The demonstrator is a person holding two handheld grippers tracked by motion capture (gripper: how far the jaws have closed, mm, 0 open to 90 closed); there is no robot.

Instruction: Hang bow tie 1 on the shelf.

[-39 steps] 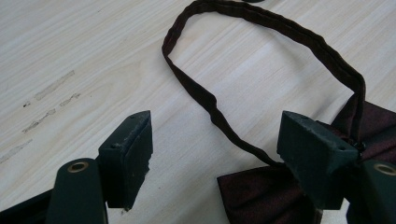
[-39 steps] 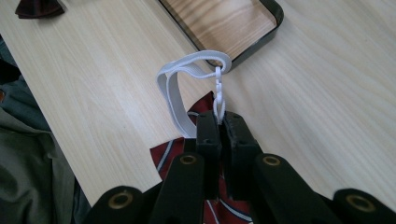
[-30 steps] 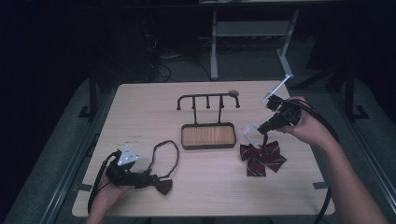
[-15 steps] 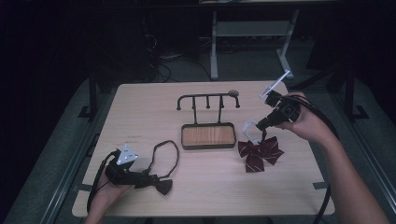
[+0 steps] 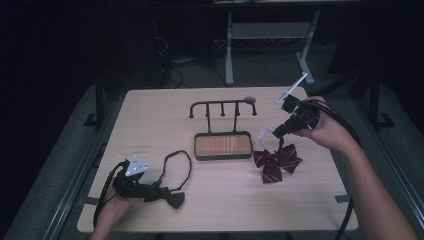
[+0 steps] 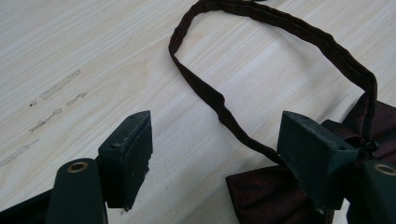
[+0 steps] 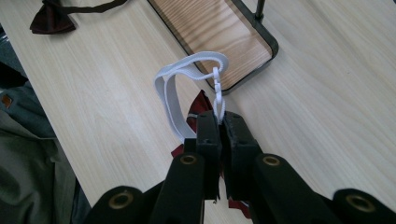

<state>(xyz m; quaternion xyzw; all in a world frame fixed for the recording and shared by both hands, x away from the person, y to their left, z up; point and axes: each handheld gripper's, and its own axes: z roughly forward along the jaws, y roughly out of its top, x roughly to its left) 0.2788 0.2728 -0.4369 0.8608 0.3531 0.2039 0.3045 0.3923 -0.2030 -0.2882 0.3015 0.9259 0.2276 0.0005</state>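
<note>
my right gripper point(image 7: 218, 122) is clamped on the white strap point(image 7: 180, 81) of the striped bow tie point(image 5: 276, 162), near the table's point(image 5: 150, 120) right edge. my left gripper point(image 6: 217, 158) sits spread wide beside the dark bow tie point(image 5: 172, 199), near the front-left corner.

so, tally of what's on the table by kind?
Bow ties: 2, a dark one with a strap loop by the left gripper, and a striped red one held by its white strap in the right gripper
Hook stands with tray: 1
Total: 3
</note>
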